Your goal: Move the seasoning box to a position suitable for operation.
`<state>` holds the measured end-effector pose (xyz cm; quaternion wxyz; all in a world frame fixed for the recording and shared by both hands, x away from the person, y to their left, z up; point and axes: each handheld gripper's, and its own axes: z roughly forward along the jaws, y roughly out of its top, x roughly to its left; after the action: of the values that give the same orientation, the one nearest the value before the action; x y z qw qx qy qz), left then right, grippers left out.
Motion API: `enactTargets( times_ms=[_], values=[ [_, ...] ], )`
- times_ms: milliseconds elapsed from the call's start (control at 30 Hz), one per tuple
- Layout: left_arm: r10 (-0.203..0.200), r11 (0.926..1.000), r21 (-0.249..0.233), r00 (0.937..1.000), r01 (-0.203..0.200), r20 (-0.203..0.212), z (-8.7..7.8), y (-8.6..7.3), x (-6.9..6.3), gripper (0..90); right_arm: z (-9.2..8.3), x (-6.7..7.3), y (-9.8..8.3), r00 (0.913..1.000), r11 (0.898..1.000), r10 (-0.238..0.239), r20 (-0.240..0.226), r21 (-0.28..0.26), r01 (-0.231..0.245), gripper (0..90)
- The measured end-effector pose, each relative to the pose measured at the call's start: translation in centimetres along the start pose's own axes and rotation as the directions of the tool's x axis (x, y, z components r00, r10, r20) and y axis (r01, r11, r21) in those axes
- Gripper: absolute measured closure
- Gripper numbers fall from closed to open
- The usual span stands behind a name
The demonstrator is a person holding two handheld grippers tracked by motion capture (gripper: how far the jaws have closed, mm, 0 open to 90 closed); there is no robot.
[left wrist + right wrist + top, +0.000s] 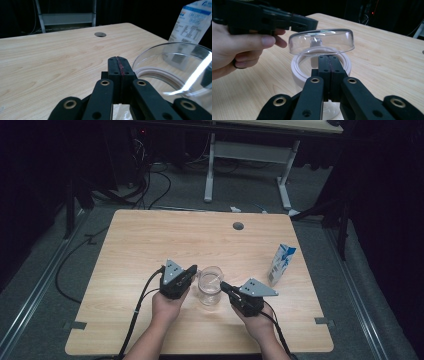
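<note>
Glass [210, 285] between both level grippers

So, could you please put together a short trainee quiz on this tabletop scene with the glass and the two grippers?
1. True or false: both the left gripper and the right gripper have their jaws shut with nothing between them.
2. What stands on the wooden table towards its right edge? A) a blue and white carton B) a red mug C) a metal bowl
3. Fill in: the clear glass stands ____ the two grippers.

Key: 1 true. 2 A, the carton. 3 between.
</note>
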<state>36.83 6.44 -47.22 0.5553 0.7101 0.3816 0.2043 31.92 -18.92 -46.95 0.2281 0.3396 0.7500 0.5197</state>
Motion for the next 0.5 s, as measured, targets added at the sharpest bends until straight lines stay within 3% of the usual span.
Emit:
enactTargets(
  times_ms=[133, 233, 367, 500],
  values=[
    [-0.018, 0.9998, 0.000, 0.9998, 0.018, 0.007, -1.5, -0.7, -0.1, 89.8, -0.2, -0.1, 0.2, 1.0000, 1.000, 0.001, -0.002, -0.011, -0.001, 89.7],
    [-0.029, 0.9994, 0.018, 0.9991, 0.029, 0.031, -2.9, -2.2, -0.9, 89.8, -0.2, -0.1, 0.3, 1.0000, 1.000, 0.008, 0.000, -0.013, -0.008, 89.7],
    [-0.022, 0.9992, 0.036, 0.9979, 0.020, 0.061, -3.2, -3.3, -2.3, 89.8, -0.2, 0.1, 0.4, 1.0000, 1.000, 0.005, -0.002, -0.016, -0.005, 89.7],
    [-0.014, 0.9995, 0.031, 0.9957, 0.012, 0.091, -3.1, -3.4, -3.3, 89.8, -0.1, 0.3, 0.5, 1.0000, 1.000, 0.000, -0.004, -0.014, 0.000, 89.7]
  ],
)
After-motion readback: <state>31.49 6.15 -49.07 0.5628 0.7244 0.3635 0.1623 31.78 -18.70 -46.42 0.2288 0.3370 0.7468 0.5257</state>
